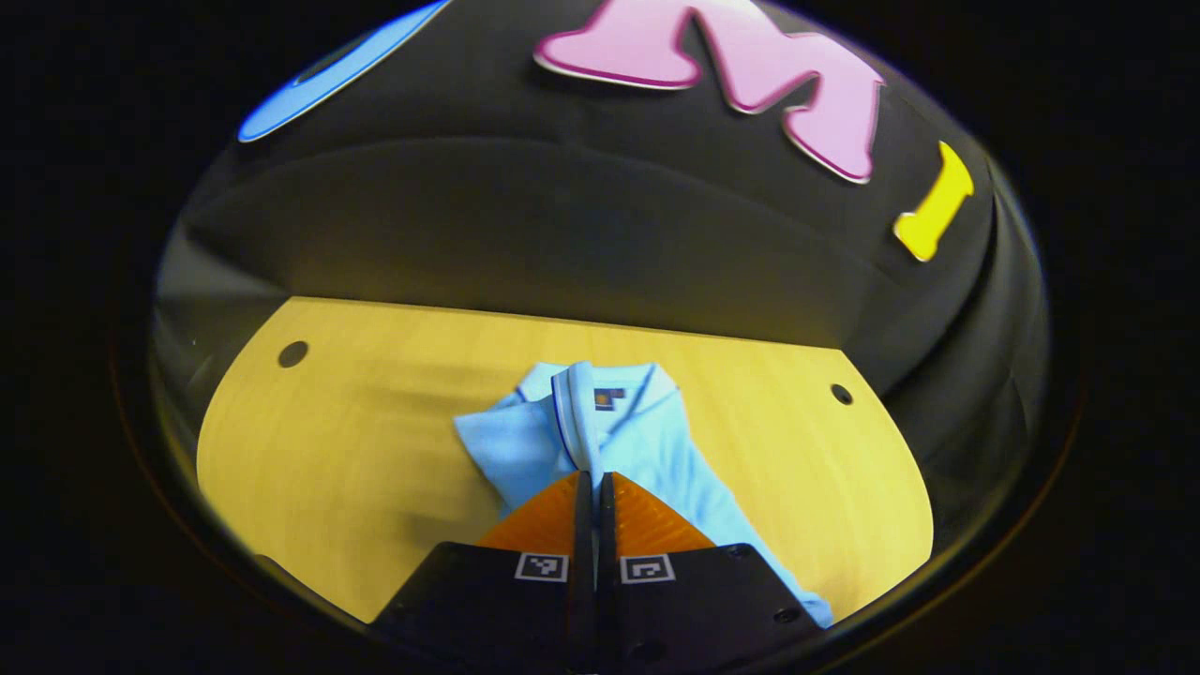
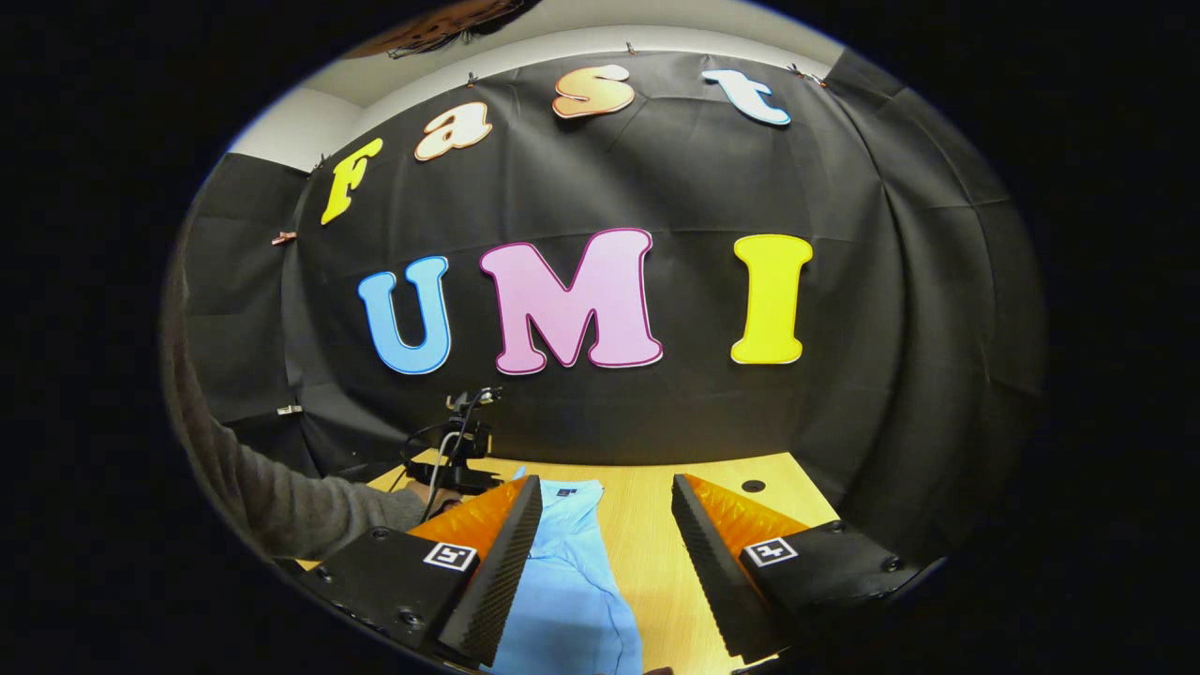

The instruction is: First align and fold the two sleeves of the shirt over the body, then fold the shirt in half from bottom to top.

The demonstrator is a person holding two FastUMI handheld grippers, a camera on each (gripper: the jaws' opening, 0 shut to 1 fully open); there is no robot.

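Note:
A light blue polo shirt (image 1: 647,450) lies on the wooden table (image 1: 328,450), collar and neck label at the far end, body running toward the lower right. My left gripper (image 1: 593,478) is shut over it, and a white band of the shirt with dark trim rises straight out of the fingertips. One sleeve (image 1: 492,441) sticks out to the left. In the right gripper view my right gripper (image 2: 607,483) hangs open above the near part of the shirt (image 2: 562,581), touching nothing. The left gripper (image 2: 459,441) shows farther off by the collar end.
A person's grey sleeve (image 2: 281,506) reaches in from the left, holding the far gripper. The table has small round holes (image 1: 292,353) (image 1: 841,394) near its back corners. Bare wood (image 2: 656,544) lies to the right of the shirt. The black cloth wall stands close behind the table.

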